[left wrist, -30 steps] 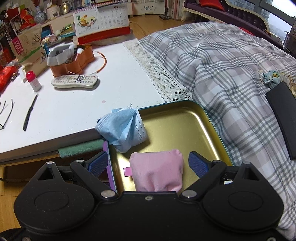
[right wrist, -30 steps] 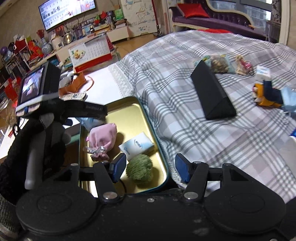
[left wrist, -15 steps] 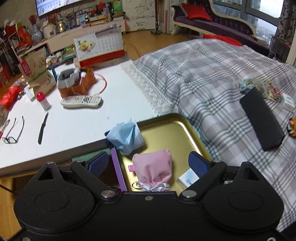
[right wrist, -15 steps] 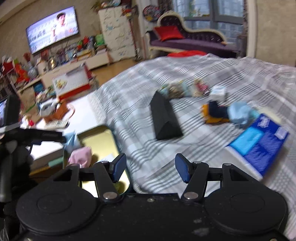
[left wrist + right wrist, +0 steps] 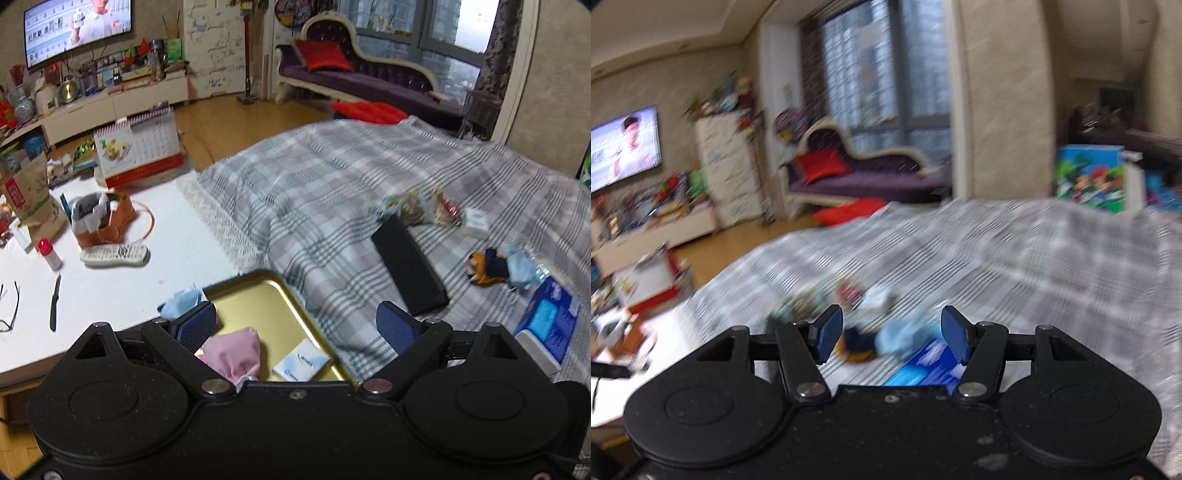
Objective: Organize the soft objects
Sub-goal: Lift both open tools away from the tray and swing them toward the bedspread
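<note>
Step in hand, as judged: transit between pickups. Gold tray (image 5: 255, 295) already loaded with a pink pouch (image 5: 232, 352) and a white tissue pack (image 5: 301, 363); a blue face mask (image 5: 179, 304) is draped at its 10 o'clock corner, half hidden by the left finger pad.

Soft items not yet collected lie on the plaid bedspread (image 5: 332, 192), well apart from the tray at its 2–3 o'clock: an orange-and-navy plush (image 5: 485, 267), with a light-blue cloth (image 5: 521, 266) just beside it at 3 o'clock. A blue tissue box (image 5: 550, 323) sits at their 5 o'clock. A black case (image 5: 408, 267) lies between tray and plush. Further up, at 12 o'clock from the case, a cluster of small wrapped bits (image 5: 417, 208) is seen; too blurred to identify.

Left gripper (image 5: 295, 325): fingers wide apart, nothing between them; tray contents are seen below and through the gap, untouched.

Right gripper (image 5: 892, 336): fingers partly apart, nothing clamped. Right view is heavily blurred. The plush (image 5: 857, 345) and the light-blue cloth (image 5: 897, 338) are framed in the gap, beyond the tips, apparently no contact. The tissue box (image 5: 923, 365) is at 5 o'clock of the gap.

Next move, as judged: the right gripper is to be lowered and centred over one item only, plush or cloth, then closed. The two sit close, so a double grab is a risk. Wider opening is likely needed for the plush.
</note>
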A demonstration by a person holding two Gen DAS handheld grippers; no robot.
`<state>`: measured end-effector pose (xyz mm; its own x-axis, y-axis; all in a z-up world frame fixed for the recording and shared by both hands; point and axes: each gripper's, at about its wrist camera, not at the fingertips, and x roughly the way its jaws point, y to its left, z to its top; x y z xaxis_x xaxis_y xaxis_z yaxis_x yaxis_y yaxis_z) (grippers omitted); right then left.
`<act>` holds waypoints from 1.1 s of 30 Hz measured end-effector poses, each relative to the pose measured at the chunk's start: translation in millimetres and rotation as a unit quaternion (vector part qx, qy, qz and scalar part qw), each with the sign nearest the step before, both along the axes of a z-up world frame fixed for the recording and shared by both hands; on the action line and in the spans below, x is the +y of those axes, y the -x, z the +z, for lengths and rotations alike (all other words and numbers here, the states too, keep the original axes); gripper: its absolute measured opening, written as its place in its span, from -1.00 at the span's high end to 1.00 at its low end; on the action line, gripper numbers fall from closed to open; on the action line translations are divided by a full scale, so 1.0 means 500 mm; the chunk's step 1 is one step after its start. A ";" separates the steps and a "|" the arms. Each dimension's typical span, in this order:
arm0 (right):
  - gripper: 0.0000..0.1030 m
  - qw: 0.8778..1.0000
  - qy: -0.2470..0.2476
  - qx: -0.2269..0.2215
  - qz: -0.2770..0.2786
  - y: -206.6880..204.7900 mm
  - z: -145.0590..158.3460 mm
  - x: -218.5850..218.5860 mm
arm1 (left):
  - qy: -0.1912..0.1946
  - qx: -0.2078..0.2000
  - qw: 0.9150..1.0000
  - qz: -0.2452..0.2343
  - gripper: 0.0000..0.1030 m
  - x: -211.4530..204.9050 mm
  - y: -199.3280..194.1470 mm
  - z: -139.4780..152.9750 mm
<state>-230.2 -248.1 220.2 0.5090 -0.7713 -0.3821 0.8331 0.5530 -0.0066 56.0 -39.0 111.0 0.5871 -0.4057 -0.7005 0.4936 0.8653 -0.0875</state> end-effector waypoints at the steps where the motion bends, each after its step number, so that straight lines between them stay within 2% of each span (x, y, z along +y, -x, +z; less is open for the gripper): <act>1: -0.15 1.000 0.010 -0.005 -0.010 0.014 0.013 -0.003 | 0.005 -0.007 1.000 0.000 -0.75 0.010 0.005 0.019; 5: -0.18 0.998 0.044 -0.022 -0.044 0.068 0.059 -0.008 | 0.026 -0.035 0.999 0.013 -0.75 0.081 0.016 0.100; 11: -0.19 0.995 0.057 -0.045 -0.072 0.131 0.095 -0.021 | 0.045 -0.087 0.992 0.083 -0.75 0.256 0.040 0.240; 13: -0.19 0.994 0.060 -0.049 -0.075 0.139 0.098 -0.022 | 0.046 -0.117 0.984 0.123 -0.75 0.325 0.060 0.291; 17: -0.19 0.994 0.057 -0.053 -0.072 0.144 0.099 -0.010 | 0.029 -0.178 0.963 0.200 -0.80 0.448 0.104 0.391; 18: -0.18 0.995 0.056 -0.054 -0.070 0.144 0.099 -0.011 | 0.025 -0.183 0.959 0.215 -0.81 0.475 0.112 0.412; 21: -0.18 0.995 0.054 -0.054 -0.063 0.141 0.097 -0.014 | 0.013 -0.172 0.953 0.250 -0.82 0.550 0.118 0.465; 22: -0.18 0.995 0.055 -0.054 -0.060 0.139 0.097 -0.014 | 0.001 -0.174 0.948 0.267 -0.82 0.571 0.118 0.483; 29: -0.19 0.995 0.063 -0.063 -0.052 0.141 0.106 0.004 | -0.087 -0.216 0.880 0.415 -0.82 0.691 0.123 0.589; 33: -0.19 0.993 0.067 -0.072 -0.064 0.155 0.118 -0.002 | -0.123 -0.253 0.829 0.483 -0.83 0.727 0.143 0.652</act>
